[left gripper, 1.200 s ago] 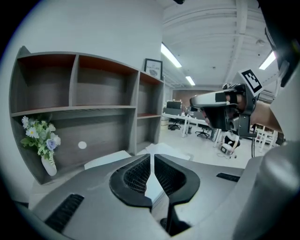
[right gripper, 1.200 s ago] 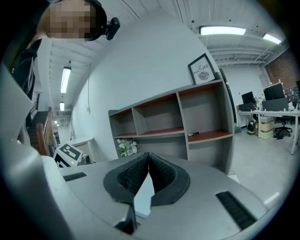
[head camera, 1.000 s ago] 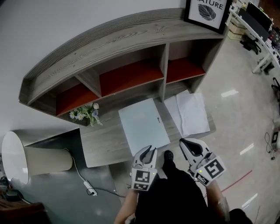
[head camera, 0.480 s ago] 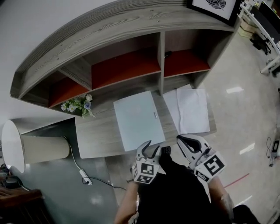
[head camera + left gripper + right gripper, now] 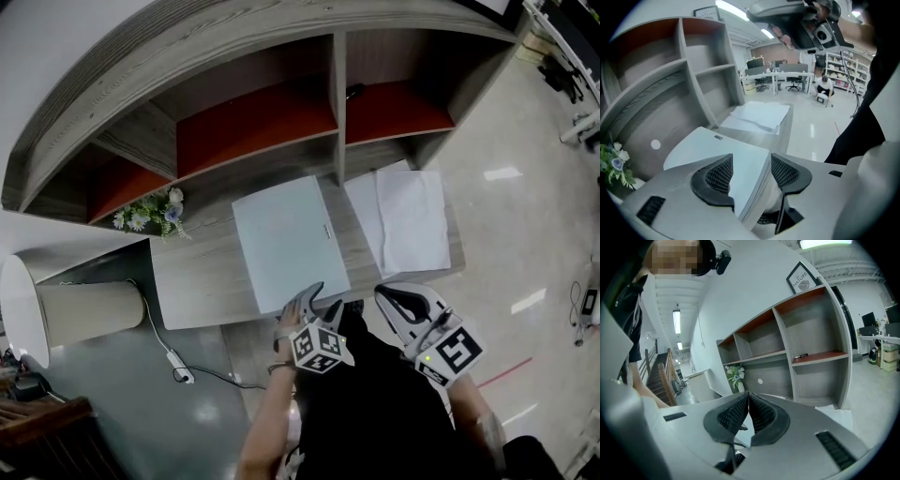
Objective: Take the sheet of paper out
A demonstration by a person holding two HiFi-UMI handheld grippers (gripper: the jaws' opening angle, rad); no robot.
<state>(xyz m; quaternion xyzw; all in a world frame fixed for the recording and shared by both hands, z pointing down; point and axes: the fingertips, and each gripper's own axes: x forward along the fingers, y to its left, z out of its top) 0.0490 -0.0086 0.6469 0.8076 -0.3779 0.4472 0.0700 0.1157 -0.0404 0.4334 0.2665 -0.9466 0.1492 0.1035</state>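
A pale blue-white folder (image 5: 286,239), thick with sheets, lies flat on the grey desk (image 5: 202,281). My left gripper (image 5: 309,300) is at the folder's near edge, tilted down. Its jaws have just been opening and stand open. In the left gripper view, the near corner of the folder (image 5: 717,150) sits between the open jaws of the left gripper (image 5: 751,161), and the pads do not press on it. Loose white sheets (image 5: 408,220) lie to the right of the folder. My right gripper (image 5: 398,305) hovers shut and empty at the desk's front right, as the right gripper view also shows the right gripper (image 5: 748,401).
A grey shelf unit (image 5: 253,112) with red-backed compartments stands along the desk's back; a small dark object (image 5: 354,91) lies in the right one. Flowers (image 5: 150,211) sit at the desk's left. A lamp (image 5: 56,314) and a cable with a plug strip (image 5: 178,375) are on the floor, left.
My left gripper has come down and forward to the folder's near edge and its jaws have spread open around the corner. The right gripper has dropped slightly and stays shut.
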